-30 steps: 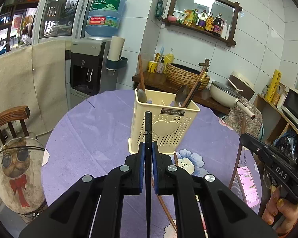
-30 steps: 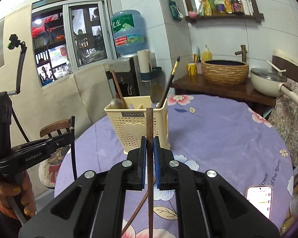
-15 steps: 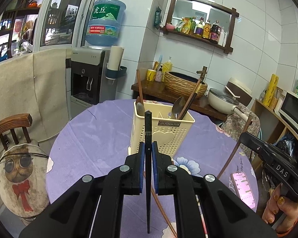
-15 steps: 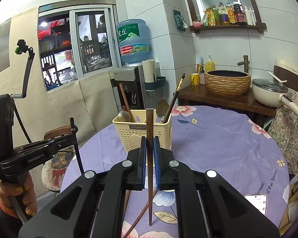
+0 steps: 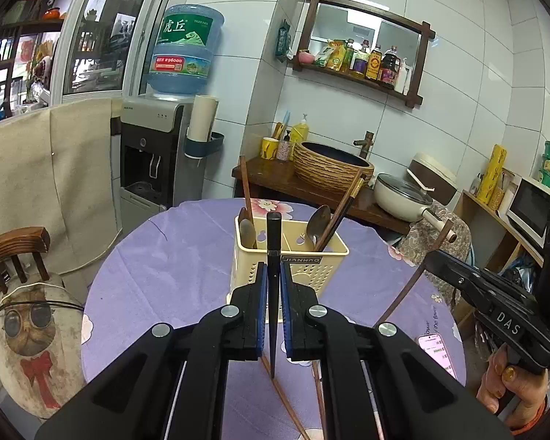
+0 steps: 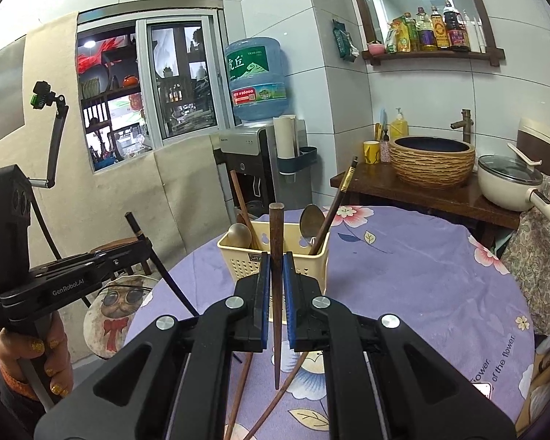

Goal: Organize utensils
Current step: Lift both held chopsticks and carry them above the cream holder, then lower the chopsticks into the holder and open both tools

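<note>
Both of my grippers are pinching a chopstick each. My left gripper has its blue pads pressed against a black chopstick, which stands nearly upright between them, blunt end up, thin tip hanging down below the jaws. My right gripper holds a brown wooden chopstick the same way, thick end up and point down.

Straight ahead of both grippers, on the purple flowered tablecloth, sits the cream utensil holder. From the left wrist view its near rim lies just behind the black chopstick's upper end, so the holder is forward and a little below what I carry. In it already are a spoon and a dark chopstick leaning right in one compartment, and another spoon with a brown stick in the left one. More chopsticks lie loose on the cloth beneath my grippers.

I judge the coming move turns on this: each chopstick's long axis is already close to vertical, matching the holder's open top, so I need to travel forward and then lower, not rotate. Neither gripper looks clearly nearer; my right one shows off to the side in the left view, its stick slanting down. The risk is the tips catching the rim.
</note>
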Demonstrator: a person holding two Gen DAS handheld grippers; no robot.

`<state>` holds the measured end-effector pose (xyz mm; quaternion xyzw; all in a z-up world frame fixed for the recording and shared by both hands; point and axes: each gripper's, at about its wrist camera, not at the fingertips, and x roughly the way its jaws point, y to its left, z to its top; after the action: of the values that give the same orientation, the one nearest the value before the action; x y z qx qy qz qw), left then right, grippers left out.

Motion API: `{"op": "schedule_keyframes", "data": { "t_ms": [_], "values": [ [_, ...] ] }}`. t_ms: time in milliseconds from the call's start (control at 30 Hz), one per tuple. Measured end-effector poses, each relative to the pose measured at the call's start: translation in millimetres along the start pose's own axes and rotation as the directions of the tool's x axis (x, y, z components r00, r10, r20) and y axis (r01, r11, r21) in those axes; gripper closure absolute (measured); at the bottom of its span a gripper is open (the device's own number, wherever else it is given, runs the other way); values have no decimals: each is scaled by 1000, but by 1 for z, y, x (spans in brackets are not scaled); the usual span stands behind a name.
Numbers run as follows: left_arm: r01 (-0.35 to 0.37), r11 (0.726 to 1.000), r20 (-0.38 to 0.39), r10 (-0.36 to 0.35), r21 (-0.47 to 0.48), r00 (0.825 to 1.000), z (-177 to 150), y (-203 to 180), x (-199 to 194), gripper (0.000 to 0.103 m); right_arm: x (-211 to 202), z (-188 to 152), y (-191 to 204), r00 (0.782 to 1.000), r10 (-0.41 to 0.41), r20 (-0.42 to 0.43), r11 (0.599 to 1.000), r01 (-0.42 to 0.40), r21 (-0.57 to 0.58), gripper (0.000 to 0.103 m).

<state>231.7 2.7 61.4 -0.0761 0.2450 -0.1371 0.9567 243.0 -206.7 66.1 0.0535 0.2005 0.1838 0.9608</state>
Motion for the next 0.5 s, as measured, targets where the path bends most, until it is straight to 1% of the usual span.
{"op": "schedule_keyframes", "data": {
  "t_ms": [133, 267, 367, 500],
  "values": [
    [11, 1000, -5, -11, 8, 1000, 6, -1, 3, 96, 3, 10, 1, 1000, 18, -5, 1000, -18, 1, 95],
    [27, 999, 12, -27, 17, 1000, 19, -6, -1, 96, 4, 26, 1, 999, 43, -2, 999, -43, 5, 95],
    [45, 999, 36, -46, 20, 998, 37, -10, -7, 96, 2, 44, 3, 998, 58, 12, 998, -58, -2, 95],
    [62, 998, 85, -64, 28, 994, 74, -18, -14, 96, -2, 81, 6, 996, 64, 55, 998, -63, -16, 95]
  ]
}}
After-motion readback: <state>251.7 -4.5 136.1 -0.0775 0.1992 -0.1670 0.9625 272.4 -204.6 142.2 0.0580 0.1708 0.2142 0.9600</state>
